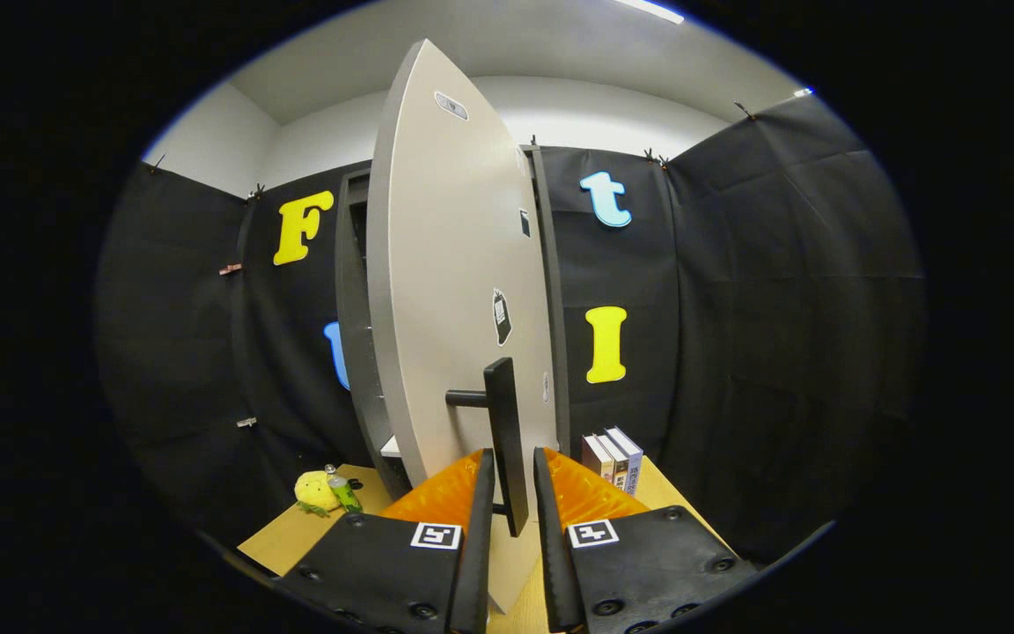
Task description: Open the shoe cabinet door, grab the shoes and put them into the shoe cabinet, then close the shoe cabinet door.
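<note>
The shoe cabinet door (454, 291) is standing partly open, swung out toward the camera so we are looking at its pale grey face and its near edge. A dark bar handle (507, 440) is sticking out from the lower part of the door on a short peg, and it is standing straight up and down. The bottom end of the handle is sitting right between the two fingers of the gripper (514, 467). The fingers are a little apart, one on each side of the handle, and it is hard to tell if they are really squeezing it or just sitting next to it. A few small stickers are showing on the door face. Behind the door, the dark frame of the shoe cabinet (353, 308) is peeking out on the left side, with the edges of shelves inside. The cabinet is standing on a light wooden table (296, 533). On the table, left of the fingers and near the cabinet, a small yellow plush toy (318, 491) is lying with something green beside it. On the other side, right of the door, three books (613, 458) are standing up close together. Black cloth walls are hanging all around the booth.
</note>
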